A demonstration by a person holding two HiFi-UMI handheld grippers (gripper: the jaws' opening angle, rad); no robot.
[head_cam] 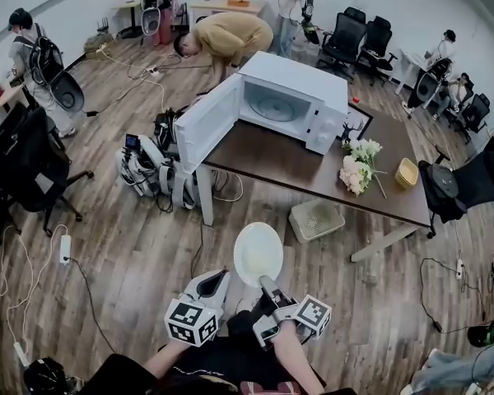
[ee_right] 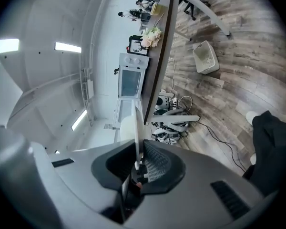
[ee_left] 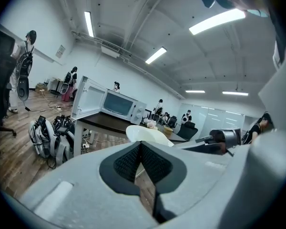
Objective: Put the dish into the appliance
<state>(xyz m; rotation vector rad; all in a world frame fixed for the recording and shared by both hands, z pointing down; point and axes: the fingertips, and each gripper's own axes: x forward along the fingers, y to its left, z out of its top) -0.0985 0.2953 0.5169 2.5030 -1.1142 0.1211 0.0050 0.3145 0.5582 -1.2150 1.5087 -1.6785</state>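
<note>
Jaws of the right gripper are closed onto the rim of the dish, a white round plate that sticks out ahead of the jaw tips. Jaws of the left gripper are pressed together at the tips with nothing between them.

**Pose, head view.** Both grippers are held low in front of the person's body, side by side and close together, with the forearms entering from the bottom edge. They are over the wood floor, well short of the bench. The right gripper points forward towards the bench, and the dish lies roughly flat with its face towards the camera.

**Task items.** The microwave stands on the far left end of the bench. Its door is swung wide open to the left, so the cavity is exposed.

**View differences.**
- The right gripper view is rolled, with the floor at the right and the ceiling at the left. The dish appears edge-on there, a thin blade between the pads.
- The left gripper view shows the dish just beyond its own jaw tips, with the microwave behind it.
- Only the head view shows the flowers beside the microwave and the white basket on the floor against the bench.
</note>
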